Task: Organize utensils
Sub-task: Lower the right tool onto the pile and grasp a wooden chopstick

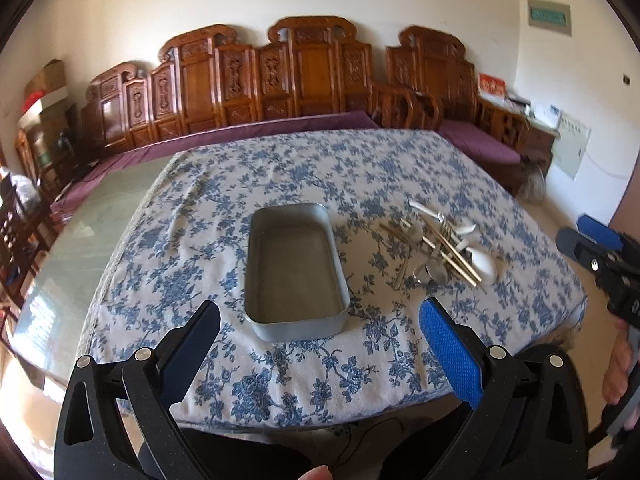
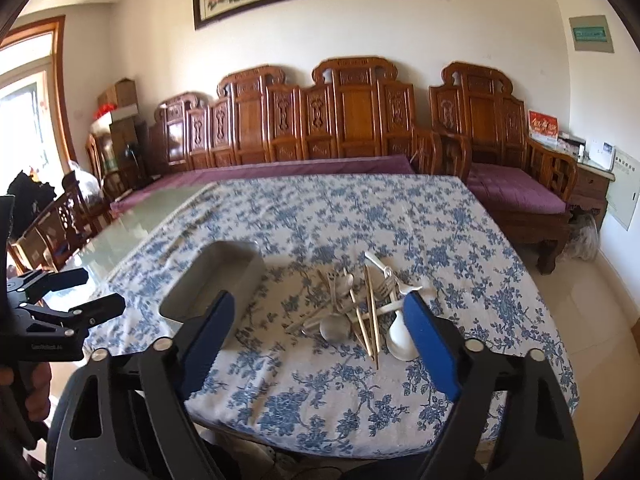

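left gripper [image 1: 320, 360]: nearest in the left wrist view, jaws spread wide, nothing between the pads, hanging over the near edge of the table with the tin straight ahead.

right gripper [image 2: 318, 344]: jaws wide apart, empty, pointed at the pile; no pad touches anything yet.

cloth [image 1: 280, 380]: blue floral on white, soft and slightly rumpled, covers the table; likely to drag if a pad scrapes it.

tin [image 1: 294, 268]: grey metal, oblong with rounded corners, upright, empty, near the table's front edge and left of the pile, apart from it. judged light, stiff and smooth; would slide on the cloth if nudged. best held by one long wall at the rim.

pile [image 2: 360, 312]: the utensils, lying loose and crossed on the cloth to the right of the tin. contents as far as can be told:
- chopsticks [image 2: 372, 332]: pale, thin, stiff, light; apt to roll. take mid-length, across the pair.
- white spoon [image 2: 400, 340]: looks ceramic or plastic, cannot tell which; if ceramic, brittle and slick. take by the handle, not the bowl.
- metal spoon [image 2: 335, 328]: smooth, slippery, bowl lies low; take by the handle where it rides above its neighbours.
- fork [image 2: 386, 286]: metal, tangled with the rest; lifting it may stir the others.

writing: small white lettering on the left gripper's body in the right wrist view, too small to read. green wall plaque [image 2: 588, 34] and red card [image 2: 543, 125] further back, text not legible.
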Demonstrator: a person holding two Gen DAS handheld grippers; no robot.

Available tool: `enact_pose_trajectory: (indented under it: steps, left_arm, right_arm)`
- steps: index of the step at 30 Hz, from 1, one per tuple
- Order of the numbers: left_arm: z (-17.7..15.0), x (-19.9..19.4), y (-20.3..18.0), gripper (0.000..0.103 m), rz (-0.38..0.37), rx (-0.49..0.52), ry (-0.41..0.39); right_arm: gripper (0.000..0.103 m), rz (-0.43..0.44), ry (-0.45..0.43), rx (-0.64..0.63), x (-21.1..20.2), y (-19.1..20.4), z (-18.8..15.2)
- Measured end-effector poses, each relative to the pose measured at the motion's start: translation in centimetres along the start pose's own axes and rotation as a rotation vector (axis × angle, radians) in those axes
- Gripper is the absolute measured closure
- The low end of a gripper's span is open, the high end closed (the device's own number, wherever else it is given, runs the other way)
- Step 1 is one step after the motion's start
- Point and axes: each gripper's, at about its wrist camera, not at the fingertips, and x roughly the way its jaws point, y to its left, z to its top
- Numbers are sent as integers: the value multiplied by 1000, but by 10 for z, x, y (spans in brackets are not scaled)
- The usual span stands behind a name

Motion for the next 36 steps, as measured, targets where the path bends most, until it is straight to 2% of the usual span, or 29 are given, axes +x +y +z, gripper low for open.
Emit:
enact_pose_trajectory:
  steps: [7, 9, 15, 18, 21, 26, 29, 36]
  left_arm:
    - [8, 30, -14, 6, -57, 35, 42]
    - [10, 38, -18, 6, -84, 53, 47]
    - [14, 65, -26, 6, -136, 64, 79]
    - [17, 74, -29, 6, -134, 79, 84]
    - [20, 81, -33, 8, -144, 82, 92]
    - [24, 96, -39, 17, -153, 91, 113]
    - [25, 103, -45, 17, -160, 90, 126]
    - [16, 109, -47, 17, -162, 68, 149]
  right_arm:
    - [28, -27, 47, -40, 36, -18, 9]
    - [41, -28, 68, -42, 52, -27, 11]
    - [61, -34, 168, -26, 110, -63, 9]
    - [72, -21, 235, -33, 136, -74, 0]
    - [78, 16, 296, -49, 158, -77, -16]
    - [84, 62, 360, -21, 189, -85, -31]
    - [89, 70, 387, 1, 205, -90, -34]
    - [90, 93, 442, 27, 226, -92, -40]
